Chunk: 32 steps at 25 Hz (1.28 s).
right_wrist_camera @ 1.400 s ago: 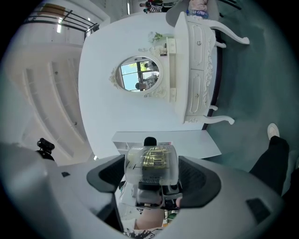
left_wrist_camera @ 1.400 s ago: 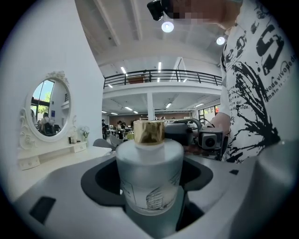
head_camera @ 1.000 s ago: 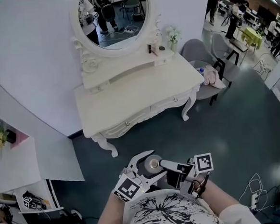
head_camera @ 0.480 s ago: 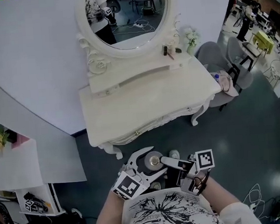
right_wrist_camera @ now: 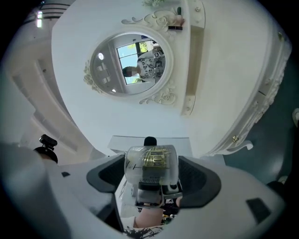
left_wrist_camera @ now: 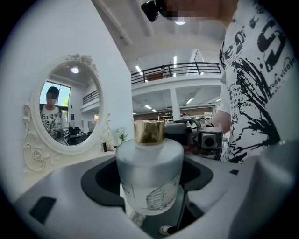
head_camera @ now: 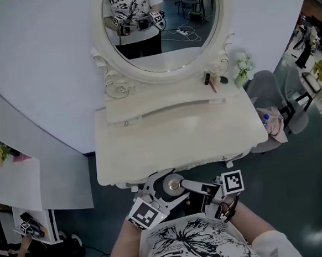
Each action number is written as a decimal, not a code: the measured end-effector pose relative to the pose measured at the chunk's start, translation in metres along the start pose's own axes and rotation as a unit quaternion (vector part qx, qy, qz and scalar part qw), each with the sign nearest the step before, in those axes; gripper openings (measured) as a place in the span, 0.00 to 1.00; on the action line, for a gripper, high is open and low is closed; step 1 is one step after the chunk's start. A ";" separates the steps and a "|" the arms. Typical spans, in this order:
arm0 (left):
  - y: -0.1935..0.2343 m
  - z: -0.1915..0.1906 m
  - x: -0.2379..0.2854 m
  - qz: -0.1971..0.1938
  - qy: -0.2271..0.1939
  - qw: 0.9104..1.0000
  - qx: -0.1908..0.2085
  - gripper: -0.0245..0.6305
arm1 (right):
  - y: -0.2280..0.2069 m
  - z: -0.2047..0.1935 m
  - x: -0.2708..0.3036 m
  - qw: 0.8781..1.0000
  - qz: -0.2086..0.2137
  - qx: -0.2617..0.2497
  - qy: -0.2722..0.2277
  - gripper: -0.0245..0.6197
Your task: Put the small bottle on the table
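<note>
Head view shows the desk (head_camera: pixel 173 138) much closer than a second ago: its front edge, which then lay well ahead across open floor, now sits just beyond the two grippers, and the mirror (head_camera: pixel 164 30) fills the top of the picture. The person has evidently walked up to it, so the carry looks almost finished and only the placing remains.

The small bottle (head_camera: pixel 173 184) has stayed close to the person's chest, off the desk, upright with its gold cap on top. The left gripper (head_camera: pixel 161 187) is clamped around its frosted body, and the right gripper (head_camera: pixel 189 187) reaches in from the other side, its jaws closed on the same bottle.

The desk's broad front surface is bare and gives ample landing room. The raised shelf (head_camera: pixel 165 105) at the back carries a few small items (head_camera: pixel 210 80) and flowers (head_camera: pixel 242 66) toward the right, well clear. The rounded front edge is the one thing to pass; a set-down further in would be safer.
</note>
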<state>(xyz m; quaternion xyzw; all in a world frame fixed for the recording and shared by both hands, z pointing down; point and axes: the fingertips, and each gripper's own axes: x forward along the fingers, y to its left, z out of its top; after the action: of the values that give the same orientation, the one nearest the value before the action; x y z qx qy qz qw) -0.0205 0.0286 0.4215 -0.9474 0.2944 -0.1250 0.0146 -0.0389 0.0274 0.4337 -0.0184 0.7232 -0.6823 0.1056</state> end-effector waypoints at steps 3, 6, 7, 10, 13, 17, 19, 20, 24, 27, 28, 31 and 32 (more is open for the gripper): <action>0.028 0.010 0.036 0.026 0.001 1.000 -0.005 0.57 | 0.003 0.045 -0.007 1.000 0.000 0.005 0.025 0.61; 0.054 0.014 0.071 0.047 0.001 0.999 -0.008 0.57 | 0.001 0.087 -0.015 0.999 0.000 0.000 0.048 0.61; 0.062 0.015 0.081 0.052 0.002 0.999 -0.009 0.57 | -0.001 0.100 -0.017 0.998 0.000 0.000 0.055 0.61; 0.081 0.014 0.109 0.062 0.001 0.998 -0.010 0.57 | -0.007 0.131 -0.023 0.997 -0.004 0.002 0.071 0.61; 0.096 0.008 0.128 0.073 0.005 0.997 -0.018 0.57 | -0.015 0.153 -0.025 0.996 -0.008 0.003 0.084 0.61; 0.113 -0.008 0.145 0.077 0.021 0.996 -0.030 0.57 | -0.032 0.175 -0.023 0.996 -0.011 0.010 0.091 0.61; 0.121 -0.017 0.152 0.077 0.026 0.996 -0.036 0.57 | -0.042 0.183 -0.021 0.995 -0.014 0.019 0.092 0.61; 0.125 -0.023 0.154 0.076 0.029 0.996 -0.040 0.57 | -0.048 0.187 -0.020 0.995 -0.016 0.023 0.092 0.61; 0.141 -0.047 0.164 0.070 0.047 0.995 -0.050 0.57 | -0.071 0.202 -0.013 0.995 -0.021 0.028 0.091 0.61; 0.154 -0.064 0.172 0.064 0.060 0.995 -0.053 0.57 | -0.087 0.214 -0.007 0.995 -0.025 0.023 0.091 0.61; 0.157 -0.069 0.175 0.061 0.063 0.995 -0.055 0.57 | -0.093 0.217 -0.006 0.995 -0.028 0.025 0.091 0.61; 0.167 -0.087 0.183 0.052 0.073 0.994 -0.064 0.57 | -0.114 0.227 -0.003 0.994 -0.040 0.035 0.094 0.61; 0.170 -0.092 0.185 0.052 0.075 0.994 -0.067 0.57 | -0.119 0.230 -0.002 0.994 -0.044 0.036 0.096 0.61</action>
<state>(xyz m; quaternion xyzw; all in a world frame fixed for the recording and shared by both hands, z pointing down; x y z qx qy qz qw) 0.0097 -0.2121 0.5360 -0.9178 0.3508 -0.1743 -0.0645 -0.0100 -0.2065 0.5415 0.0196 0.7033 -0.7106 0.0062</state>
